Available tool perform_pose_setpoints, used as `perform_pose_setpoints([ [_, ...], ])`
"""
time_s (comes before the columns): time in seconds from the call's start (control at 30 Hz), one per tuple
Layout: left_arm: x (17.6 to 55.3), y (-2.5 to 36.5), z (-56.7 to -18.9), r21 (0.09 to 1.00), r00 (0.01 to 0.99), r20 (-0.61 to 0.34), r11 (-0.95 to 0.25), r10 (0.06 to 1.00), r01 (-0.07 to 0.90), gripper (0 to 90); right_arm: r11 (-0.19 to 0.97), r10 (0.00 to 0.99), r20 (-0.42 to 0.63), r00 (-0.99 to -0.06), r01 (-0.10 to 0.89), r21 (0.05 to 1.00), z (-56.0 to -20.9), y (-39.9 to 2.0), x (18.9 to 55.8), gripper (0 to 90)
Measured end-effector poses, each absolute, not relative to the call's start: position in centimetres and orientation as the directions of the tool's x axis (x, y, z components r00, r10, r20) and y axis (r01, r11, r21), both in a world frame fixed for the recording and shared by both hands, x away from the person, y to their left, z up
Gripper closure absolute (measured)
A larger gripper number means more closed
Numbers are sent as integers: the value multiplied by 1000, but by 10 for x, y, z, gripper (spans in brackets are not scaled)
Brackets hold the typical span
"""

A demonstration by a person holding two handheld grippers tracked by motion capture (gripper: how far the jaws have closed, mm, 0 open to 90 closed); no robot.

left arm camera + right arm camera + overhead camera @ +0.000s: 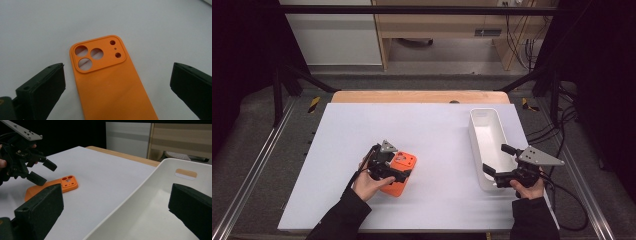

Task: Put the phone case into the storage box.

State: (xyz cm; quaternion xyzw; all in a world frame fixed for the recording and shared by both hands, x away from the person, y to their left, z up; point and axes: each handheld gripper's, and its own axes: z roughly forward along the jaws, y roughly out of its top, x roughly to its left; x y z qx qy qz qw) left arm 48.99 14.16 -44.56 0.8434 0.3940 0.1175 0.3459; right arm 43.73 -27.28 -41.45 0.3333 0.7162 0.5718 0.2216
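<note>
Left gripper view, orange phone case (110, 82) btwn wide jaws, edges untouched

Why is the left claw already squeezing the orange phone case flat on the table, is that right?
Not quite. The left claw is open, its jaws apart on either side of the orange phone case, not squeezing it. The left gripper view shows this. The case does lie flat on the table.

Black sleeves (343, 217), black grippers with grey three-cornered plates (539, 156), trailing cables.
</note>
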Motion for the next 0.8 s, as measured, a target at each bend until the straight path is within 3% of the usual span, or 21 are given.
perform_pose_setpoints([
  [0.8, 494, 135, -469, 590, 621, -87, -461, 779, 662, 0, 125, 734, 64, -676, 228, 966, -415, -273, 437, 4],
])
